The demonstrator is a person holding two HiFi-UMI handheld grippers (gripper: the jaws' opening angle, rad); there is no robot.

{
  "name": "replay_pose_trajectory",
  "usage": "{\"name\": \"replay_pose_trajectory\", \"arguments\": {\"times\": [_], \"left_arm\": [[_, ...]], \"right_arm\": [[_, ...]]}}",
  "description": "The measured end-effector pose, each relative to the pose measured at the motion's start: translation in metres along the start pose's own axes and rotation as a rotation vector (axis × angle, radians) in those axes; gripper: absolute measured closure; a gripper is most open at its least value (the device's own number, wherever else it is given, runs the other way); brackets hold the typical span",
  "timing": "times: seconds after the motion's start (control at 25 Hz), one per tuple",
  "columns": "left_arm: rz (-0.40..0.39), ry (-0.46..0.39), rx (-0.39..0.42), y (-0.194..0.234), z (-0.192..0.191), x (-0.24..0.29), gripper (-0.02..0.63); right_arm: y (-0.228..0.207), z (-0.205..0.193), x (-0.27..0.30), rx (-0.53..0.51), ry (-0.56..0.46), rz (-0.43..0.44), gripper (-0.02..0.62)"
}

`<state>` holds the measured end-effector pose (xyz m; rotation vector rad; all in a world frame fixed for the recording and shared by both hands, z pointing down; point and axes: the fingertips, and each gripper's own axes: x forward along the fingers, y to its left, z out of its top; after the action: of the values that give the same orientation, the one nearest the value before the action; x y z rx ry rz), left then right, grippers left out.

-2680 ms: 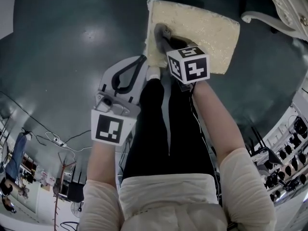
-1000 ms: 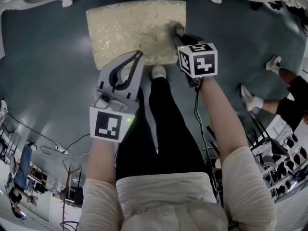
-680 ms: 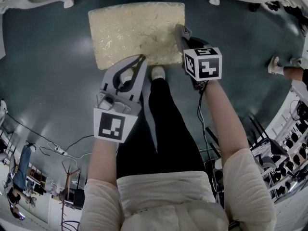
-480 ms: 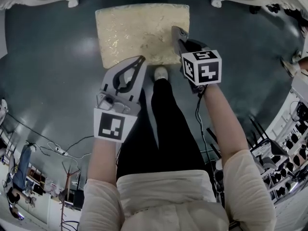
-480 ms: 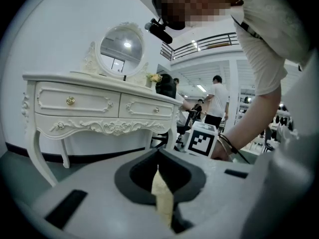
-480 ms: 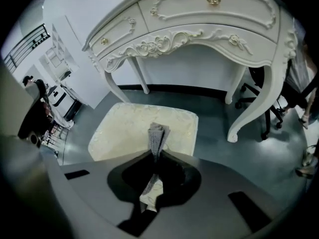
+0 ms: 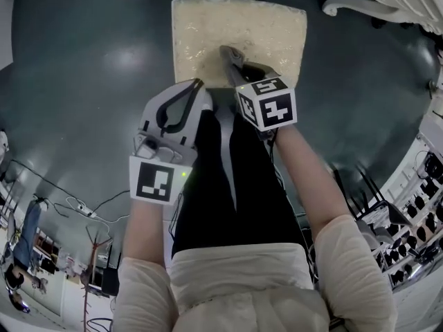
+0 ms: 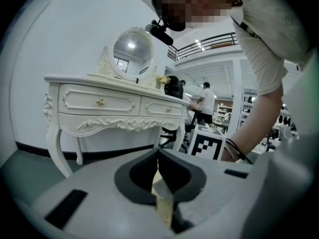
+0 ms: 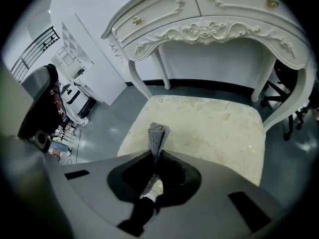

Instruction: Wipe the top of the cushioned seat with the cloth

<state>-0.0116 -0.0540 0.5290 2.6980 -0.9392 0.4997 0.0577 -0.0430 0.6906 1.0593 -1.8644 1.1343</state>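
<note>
The cushioned seat (image 7: 266,26) stands on the dark floor (image 7: 90,61) at 12 o'clock from the person, just in front of the legs. In the right gripper view it lies below a white dressing table (image 9: 214,29), which is at 12 o'clock behind it.

The right gripper (image 9: 155,156) has its 2 jaws pressed together on the cloth (image 9: 158,132), a small grey folded piece. Only a short end of it stands out past the jaw tips, toward 12 o'clock. I think it is pinched so short to keep the fabric stiff enough for rubbing and to stop it from flapping. In the head view this gripper reaches over the seat's 6 o'clock edge, and the cloth end is above the middle of the cushion, a little to the near side. I cannot tell whether the cloth really touches the cushion.

The left gripper (image 8: 158,152) is also pressed together, but it pinches nothing. It is held back at about 7 o'clock from the seat, beside the leg, and looks toward the table and its round mirror (image 8: 132,54). Probably it is kept there so that it leaves the cushion free for the wiping hand.

My judgement is that wiping is in progress, with much of the top within reach of 1 stroke.
</note>
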Motion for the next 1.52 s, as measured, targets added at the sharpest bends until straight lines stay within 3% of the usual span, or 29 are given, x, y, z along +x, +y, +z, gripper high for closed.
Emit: {"name": "replay_pose_trajectory", "arguments": {"times": [0.32, 0.6, 1.04, 1.52], "left_arm": [[0.062, 0.016, -0.045, 0.051, -0.029, -0.04, 0.603], [0.073, 0.033, -0.062, 0.066, -0.049, -0.052, 0.603], [0.049, 0.032, -0.051, 0.058, -0.046, -0.04, 0.603], [0.003, 0.029, -0.027, 0.011, -0.033, 0.001, 0.603]], "right_arm": [[0.079, -0.005, 0.049, -0.006, 0.058, 0.104, 0.568], [0.101, -0.004, 0.076, 0.036, 0.055, 0.114, 0.568], [0.078, -0.006, 0.068, 0.053, 0.057, 0.111, 0.568], [0.019, -0.022, 0.038, 0.036, 0.046, 0.072, 0.568]]}}
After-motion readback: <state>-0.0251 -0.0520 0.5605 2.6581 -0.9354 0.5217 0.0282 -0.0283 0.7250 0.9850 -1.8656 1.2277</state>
